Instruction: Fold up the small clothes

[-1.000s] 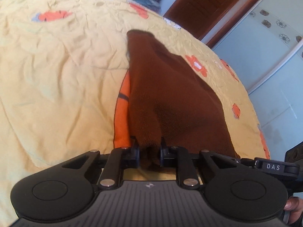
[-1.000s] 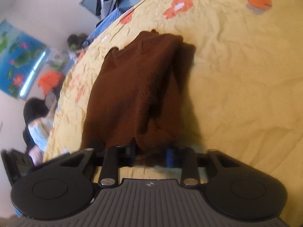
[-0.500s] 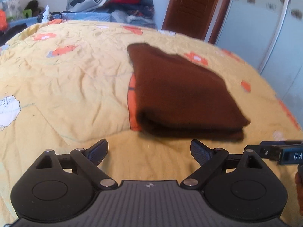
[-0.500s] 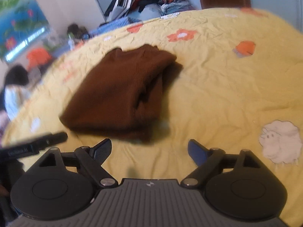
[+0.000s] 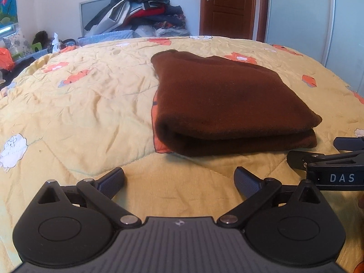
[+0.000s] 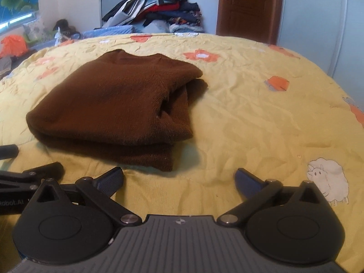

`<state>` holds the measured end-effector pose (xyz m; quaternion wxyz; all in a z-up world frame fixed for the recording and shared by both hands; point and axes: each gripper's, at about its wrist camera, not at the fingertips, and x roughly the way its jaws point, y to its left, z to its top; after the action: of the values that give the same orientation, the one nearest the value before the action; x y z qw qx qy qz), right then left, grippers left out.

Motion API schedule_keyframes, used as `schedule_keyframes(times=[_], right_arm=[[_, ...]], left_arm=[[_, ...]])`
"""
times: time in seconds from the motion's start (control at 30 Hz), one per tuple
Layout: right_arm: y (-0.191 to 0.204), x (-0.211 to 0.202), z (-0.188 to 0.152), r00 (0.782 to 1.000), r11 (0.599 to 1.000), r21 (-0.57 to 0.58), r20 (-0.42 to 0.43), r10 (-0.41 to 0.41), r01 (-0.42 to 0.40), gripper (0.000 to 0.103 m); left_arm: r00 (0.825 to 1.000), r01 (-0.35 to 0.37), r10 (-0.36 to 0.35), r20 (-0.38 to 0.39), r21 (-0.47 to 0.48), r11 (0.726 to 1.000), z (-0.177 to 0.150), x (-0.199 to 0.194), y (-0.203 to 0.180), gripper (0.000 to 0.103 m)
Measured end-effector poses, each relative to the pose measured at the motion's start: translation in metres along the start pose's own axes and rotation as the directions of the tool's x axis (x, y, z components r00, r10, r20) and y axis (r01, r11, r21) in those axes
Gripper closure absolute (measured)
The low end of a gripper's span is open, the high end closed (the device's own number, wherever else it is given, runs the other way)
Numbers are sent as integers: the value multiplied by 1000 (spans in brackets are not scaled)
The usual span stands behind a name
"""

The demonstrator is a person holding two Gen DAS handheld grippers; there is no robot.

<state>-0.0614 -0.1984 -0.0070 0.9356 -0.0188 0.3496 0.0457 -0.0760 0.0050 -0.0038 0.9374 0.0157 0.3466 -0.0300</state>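
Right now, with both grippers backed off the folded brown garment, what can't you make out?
- Brown garment: its underside and inner layers, hidden by its own folds in both views.
- Orange patch at its left edge, left wrist view: mostly covered by the garment.
- Clothes pile: too jumbled to distinguish.

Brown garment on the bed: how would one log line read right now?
brown garment: folded, on yellow quilt | left gripper: opening, empty | right gripper: opening, empty

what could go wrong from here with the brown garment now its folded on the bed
1. The brown garment looks loosely stacked; its open right side shows bunched layers, so it may slump or unfold.
2. The left gripper and right gripper are opening, nothing between them, low beside its near edge; a forward nudge could snag it.
3. The wrinkled quilt gives uneven support.
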Motion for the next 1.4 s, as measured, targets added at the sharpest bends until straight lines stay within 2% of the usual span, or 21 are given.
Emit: schedule_keyframes(times=[0.33, 0.47, 0.77, 1.4], right_arm=[[5, -1, 4, 998, 998, 39, -47, -41, 43, 0], [3, -2, 5, 998, 1000, 22, -60, -18, 20, 0], [6, -2, -1, 999, 998, 39, -10, -39, 40, 0], [6, -3, -2, 999, 998, 42, -3, -41, 41, 0]], left_arm=[[1000, -14, 14, -22, -13, 1000, 2, 0, -2, 0], [999, -29, 28, -37, -27, 999, 4, -1, -4, 0], [999, -35, 35, -11, -32, 999, 2, 0, -4, 0], [999, -49, 48, -24, -43, 998, 10, 6, -4, 0]])
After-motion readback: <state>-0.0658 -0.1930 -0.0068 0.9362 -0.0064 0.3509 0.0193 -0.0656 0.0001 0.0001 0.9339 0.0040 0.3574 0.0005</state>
